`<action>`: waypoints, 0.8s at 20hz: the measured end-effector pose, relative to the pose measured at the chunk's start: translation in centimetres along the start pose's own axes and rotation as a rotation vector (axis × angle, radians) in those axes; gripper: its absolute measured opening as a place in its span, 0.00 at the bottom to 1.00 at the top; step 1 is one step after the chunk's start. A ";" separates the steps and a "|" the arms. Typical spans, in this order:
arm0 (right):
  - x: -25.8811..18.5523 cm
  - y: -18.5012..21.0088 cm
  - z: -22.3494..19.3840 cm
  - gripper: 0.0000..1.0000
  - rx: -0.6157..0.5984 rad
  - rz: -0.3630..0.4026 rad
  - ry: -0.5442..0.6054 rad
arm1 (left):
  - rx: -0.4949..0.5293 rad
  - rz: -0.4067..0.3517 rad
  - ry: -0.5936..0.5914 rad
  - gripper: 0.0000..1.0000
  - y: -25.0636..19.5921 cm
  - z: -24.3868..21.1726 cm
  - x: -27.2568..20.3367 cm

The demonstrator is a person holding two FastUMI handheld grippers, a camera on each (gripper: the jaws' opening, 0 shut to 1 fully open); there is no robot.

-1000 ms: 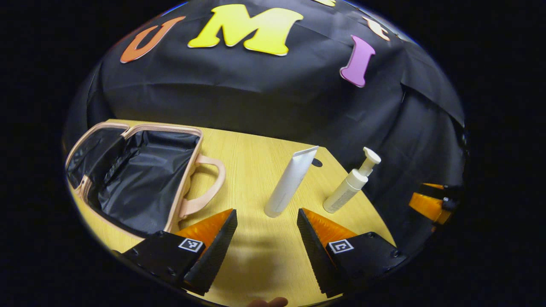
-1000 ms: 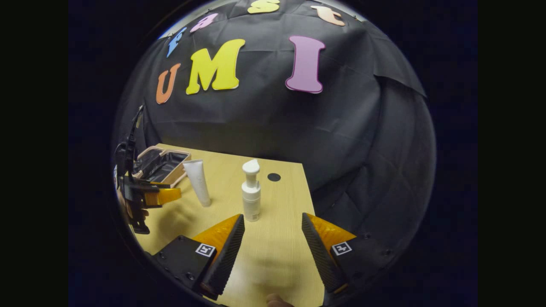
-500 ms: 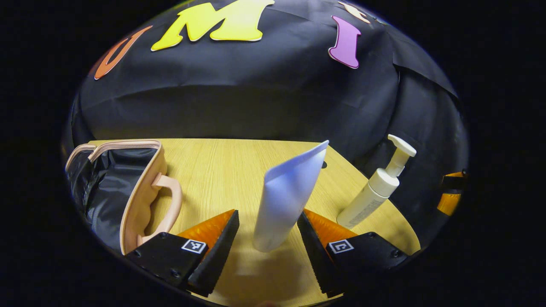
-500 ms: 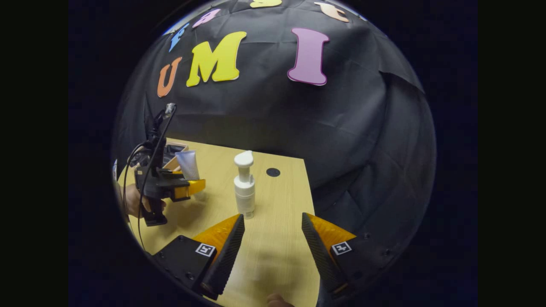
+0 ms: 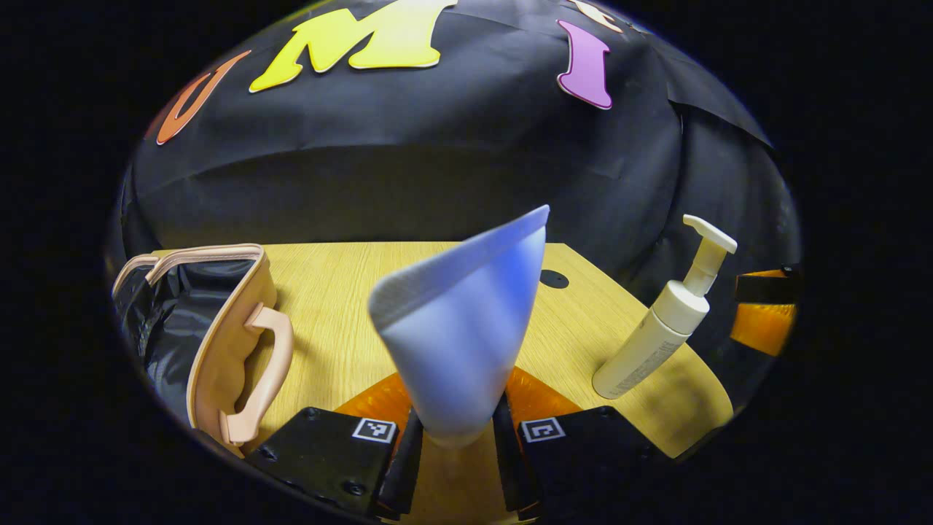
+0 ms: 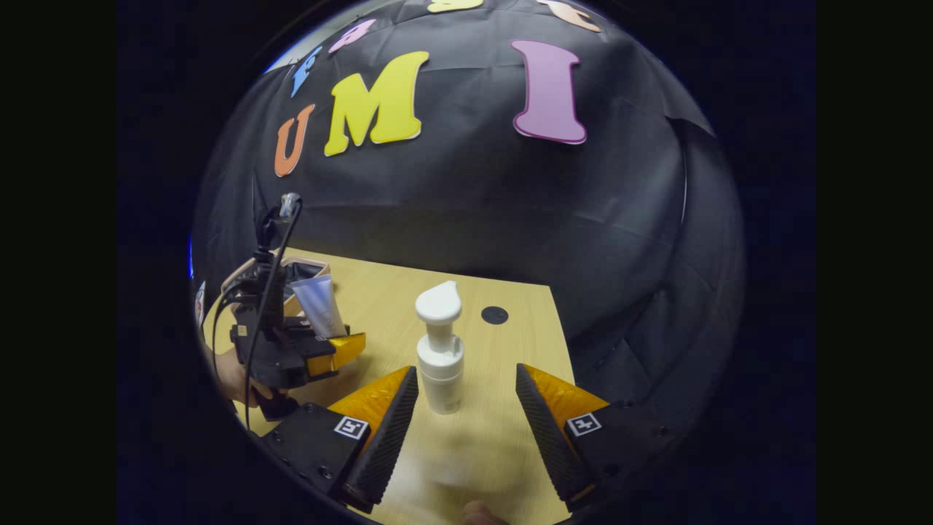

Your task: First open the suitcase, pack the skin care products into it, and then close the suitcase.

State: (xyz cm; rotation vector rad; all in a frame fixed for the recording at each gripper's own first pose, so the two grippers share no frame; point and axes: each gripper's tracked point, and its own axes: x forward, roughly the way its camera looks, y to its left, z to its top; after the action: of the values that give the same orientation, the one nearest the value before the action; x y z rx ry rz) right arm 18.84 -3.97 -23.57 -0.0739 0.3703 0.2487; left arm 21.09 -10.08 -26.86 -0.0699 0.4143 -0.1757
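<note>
A white squeeze tube (image 5: 461, 328) stands cap-down between my left gripper's fingers, and my left gripper (image 5: 452, 445) is shut on its lower end. The beige suitcase (image 5: 219, 321) lies open at the left, its black lining and handle showing. A white pump bottle (image 5: 662, 326) stands upright at the right of the left gripper view. In the right gripper view the pump bottle (image 6: 440, 350) stands just ahead of my open right gripper (image 6: 466, 423), slightly toward its left finger. Farther left there, the left gripper (image 6: 321, 348) holds the tube (image 6: 315, 306) in front of the suitcase (image 6: 291, 271).
The yellow wooden table (image 6: 481, 437) has a round black cable hole (image 6: 494, 315) near its back edge. A hand (image 6: 237, 375) holds the left gripper's handle, with a cable rising from it. The black cloth wall closes in behind and right of the table.
My left gripper has gone forward around the tube and shut on it. My right gripper has moved closer to the pump bottle and stays open.
</note>
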 end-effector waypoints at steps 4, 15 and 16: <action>2.5 1.2 0.0 0.80 -0.002 0.005 -0.002 | -0.049 0.080 0.035 0.45 1.0 0.1 -3.9; 7.5 1.9 -2.7 0.58 0.081 -0.111 0.070 | -0.026 0.256 0.000 0.43 9.7 4.3 -20.9; 7.2 2.0 -2.6 0.51 0.076 -0.127 0.078 | -0.032 0.267 0.007 0.43 10.7 4.1 -21.8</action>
State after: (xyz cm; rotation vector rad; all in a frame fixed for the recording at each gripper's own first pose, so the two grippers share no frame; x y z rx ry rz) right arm 23.95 -0.66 -28.68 -0.0322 0.4507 0.1059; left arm 4.80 4.61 -15.60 -0.0452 0.4295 0.0935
